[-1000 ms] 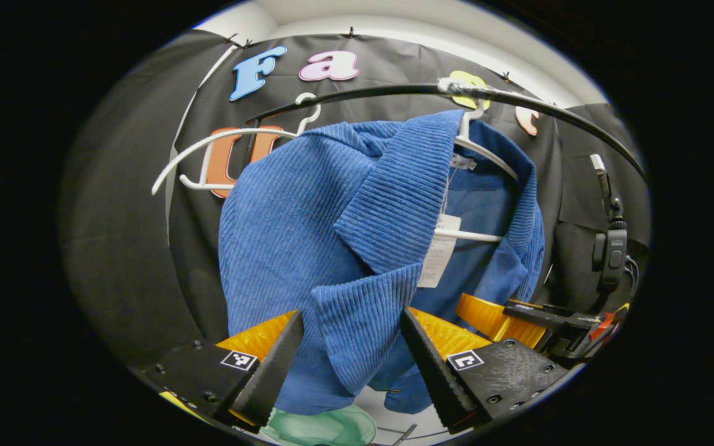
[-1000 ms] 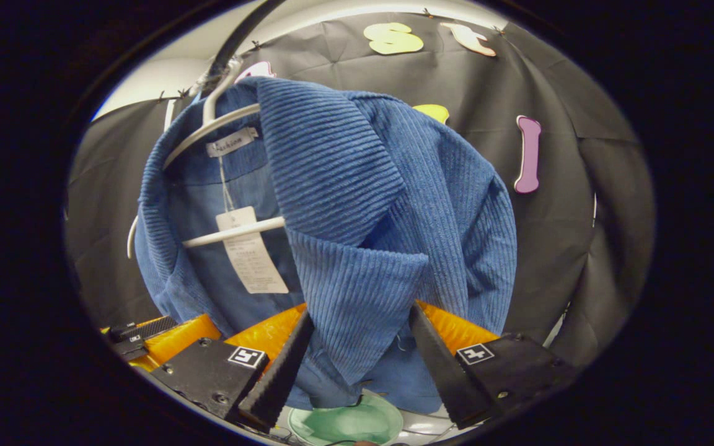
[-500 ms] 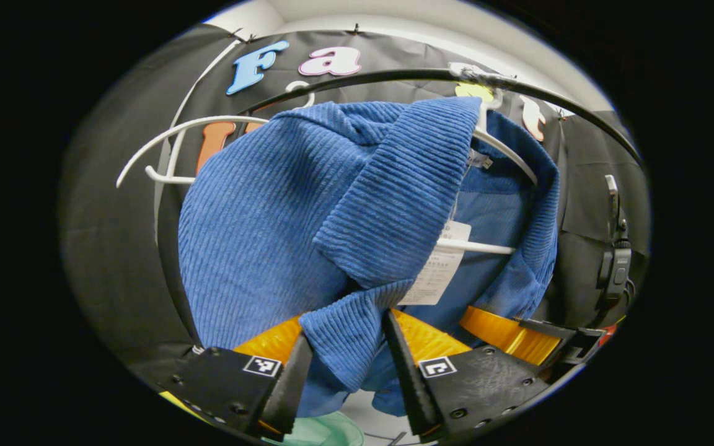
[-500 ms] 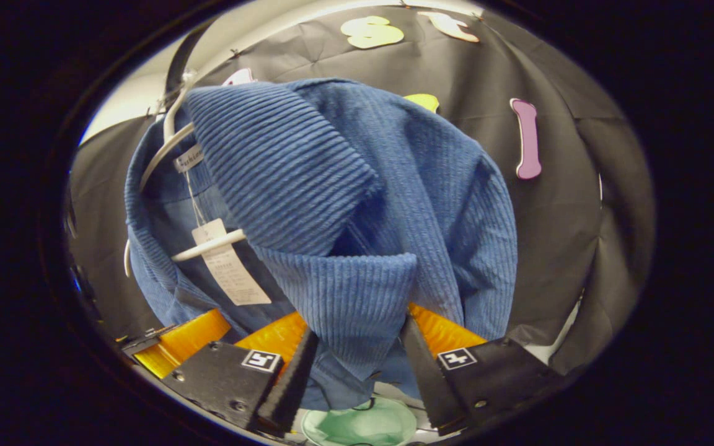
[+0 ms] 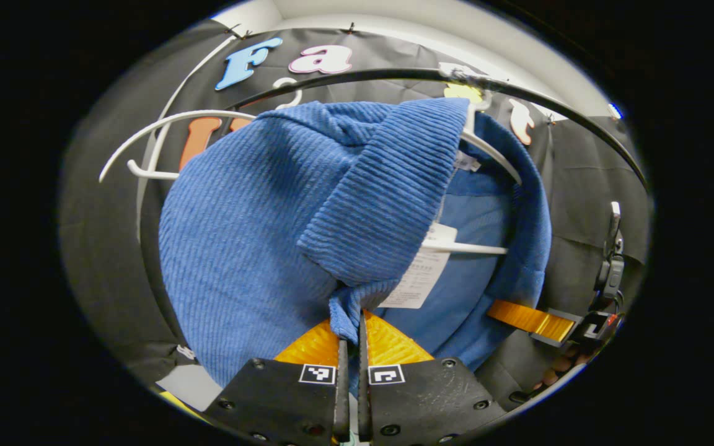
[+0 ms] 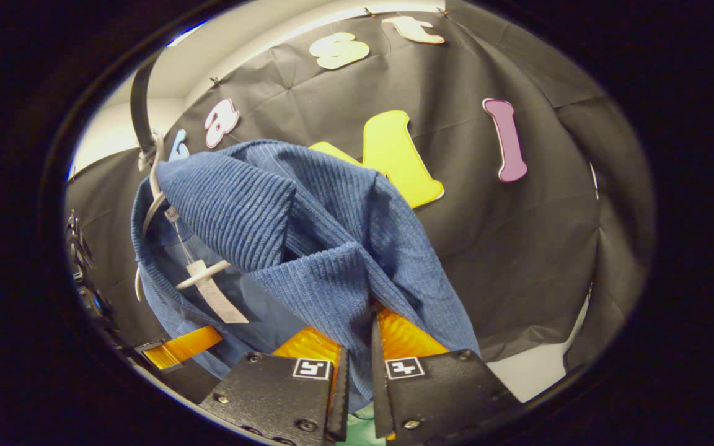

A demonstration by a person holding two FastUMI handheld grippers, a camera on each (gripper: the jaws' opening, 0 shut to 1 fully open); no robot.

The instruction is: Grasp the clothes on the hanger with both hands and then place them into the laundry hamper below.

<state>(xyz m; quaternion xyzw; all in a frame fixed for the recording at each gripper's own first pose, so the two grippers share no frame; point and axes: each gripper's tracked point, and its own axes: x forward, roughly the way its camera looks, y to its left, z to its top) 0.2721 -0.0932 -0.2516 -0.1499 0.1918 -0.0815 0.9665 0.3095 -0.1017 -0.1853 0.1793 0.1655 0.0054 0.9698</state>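
A blue corduroy jacket [image 5: 258,210] [image 6: 332,235] hangs on a white hanger [image 5: 487,145] [image 6: 154,186] from a black curved rail [image 5: 549,105]. My left gripper [image 5: 349,347] is shut on the jacket's left lapel edge, low at the front. My right gripper [image 6: 357,347] is shut on the other lapel. A paper tag [image 5: 416,279] [image 6: 214,300] dangles inside the collar. The right gripper [image 5: 530,319] also shows at the lower right of the left gripper view, and the left gripper [image 6: 180,347] at the lower left of the right gripper view.
A second, bare white hanger [image 5: 146,133] hangs on the rail to the left of the jacket. A black device [image 5: 611,272] hangs at the right wall. A sliver of green hamper [image 6: 357,427] peeks between my right fingers.
Both grippers went from wide open around the lapels to shut on them. The right gripper has pulled its side of the jacket down and away, and the hanger now sits farther left in its view.
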